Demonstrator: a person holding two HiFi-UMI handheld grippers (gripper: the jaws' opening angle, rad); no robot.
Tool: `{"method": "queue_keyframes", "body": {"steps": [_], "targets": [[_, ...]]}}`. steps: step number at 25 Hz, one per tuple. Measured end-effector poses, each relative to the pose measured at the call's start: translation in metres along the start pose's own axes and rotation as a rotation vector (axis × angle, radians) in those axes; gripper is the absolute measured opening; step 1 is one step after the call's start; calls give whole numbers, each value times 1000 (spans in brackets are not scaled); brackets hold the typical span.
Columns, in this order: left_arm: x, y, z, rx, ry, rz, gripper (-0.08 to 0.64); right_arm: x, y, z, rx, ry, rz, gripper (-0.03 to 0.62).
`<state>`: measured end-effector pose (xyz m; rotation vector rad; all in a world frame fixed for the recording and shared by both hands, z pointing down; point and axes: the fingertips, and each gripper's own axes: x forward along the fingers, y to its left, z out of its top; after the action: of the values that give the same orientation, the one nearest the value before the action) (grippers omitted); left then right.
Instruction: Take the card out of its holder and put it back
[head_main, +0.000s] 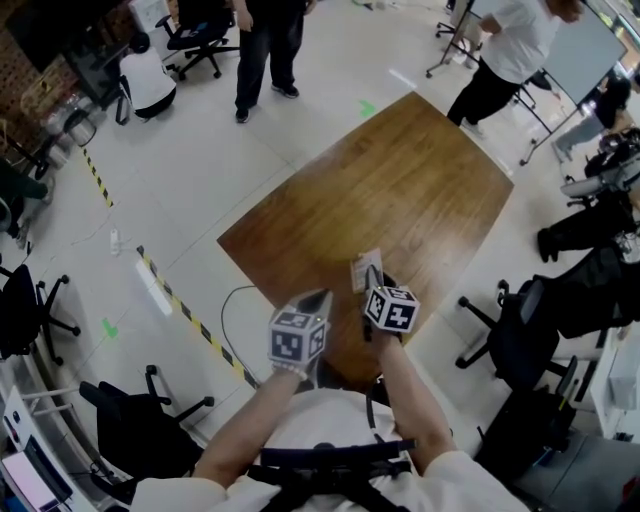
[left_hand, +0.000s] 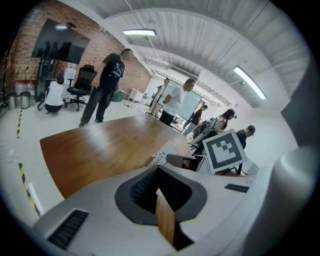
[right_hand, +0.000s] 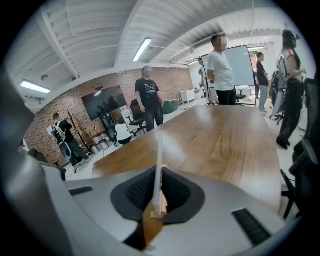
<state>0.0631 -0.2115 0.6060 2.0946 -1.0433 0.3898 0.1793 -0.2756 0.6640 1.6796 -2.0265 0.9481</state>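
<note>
The right gripper is clenching on the card. Its pads are pressing both faces, and the thin white card is standing edge-on and rising out of the jaws. A small pale wooden piece is sitting at the card's foot between the pads; I cannot tell whether it is the holder. In the head view the right gripper is pointing away from the person and holding the card over the near edge of the table. The right forearm is reaching forward from the body.

The left gripper is resting closed, its pads meeting with nothing between them. It is sitting just left of the right one, also aimed toward the far side, with the left forearm angling in from the near left. From its view the card is showing just ahead to the right.

Past the table's far end, people are standing on the pale floor.
</note>
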Motion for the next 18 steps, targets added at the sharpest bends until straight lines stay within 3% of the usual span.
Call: {"method": "queue_keyframes", "body": {"steps": [18], "targets": [[-3,1,-1,2,0,-16,-3,-12,2,16,-18,-52,8,23]]}}
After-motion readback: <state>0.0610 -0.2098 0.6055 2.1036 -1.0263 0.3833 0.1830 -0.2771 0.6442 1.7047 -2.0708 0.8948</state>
